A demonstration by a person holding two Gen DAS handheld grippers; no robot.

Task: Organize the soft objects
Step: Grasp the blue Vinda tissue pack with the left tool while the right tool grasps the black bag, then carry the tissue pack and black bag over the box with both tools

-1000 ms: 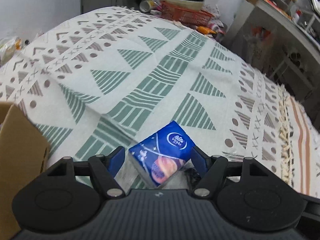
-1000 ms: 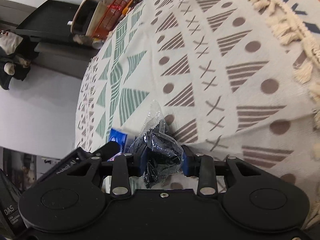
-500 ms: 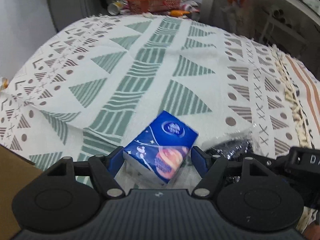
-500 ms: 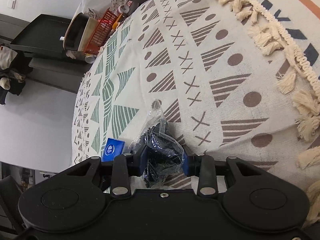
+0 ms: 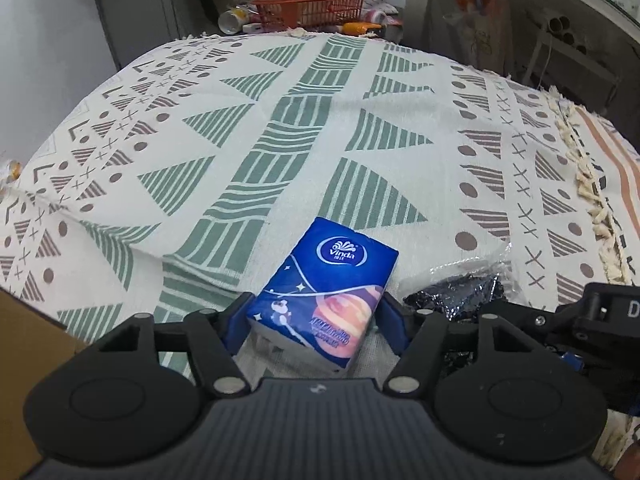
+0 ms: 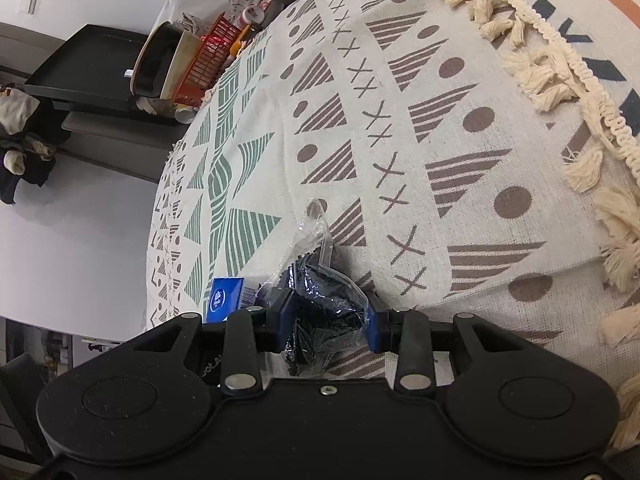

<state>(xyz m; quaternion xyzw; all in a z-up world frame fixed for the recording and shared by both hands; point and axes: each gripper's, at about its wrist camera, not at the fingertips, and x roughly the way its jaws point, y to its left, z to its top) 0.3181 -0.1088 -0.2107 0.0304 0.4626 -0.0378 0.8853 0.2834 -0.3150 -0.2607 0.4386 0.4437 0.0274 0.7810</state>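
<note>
A blue Vinda tissue pack (image 5: pixel 324 280) sits between the blue fingers of my left gripper (image 5: pixel 316 320), which is shut on it just above the patterned cloth (image 5: pixel 304 128). Close on its right lies a clear plastic bag of dark material (image 5: pixel 460 292). In the right wrist view my right gripper (image 6: pixel 330 320) is shut on that bag (image 6: pixel 324 300), whose loose clear end sticks up ahead of the fingers. The tissue pack (image 6: pixel 224 294) shows just to the left of the right gripper there. The black body of the right gripper fills the left wrist view's lower right.
A brown cardboard box (image 5: pixel 24 344) edges in at lower left. A red plastic basket (image 5: pixel 312 8) and clutter stand beyond the cloth's far edge. A tasselled fringe (image 6: pixel 560 80) and an orange-striped rug border the cloth on the right. Shelving (image 5: pixel 560 40) stands at the back right.
The left gripper has swung right with the tissue pack, the cardboard box sliding to the frame's edge. The right gripper and its bag have come into the left wrist view. Both grips are unchanged.
</note>
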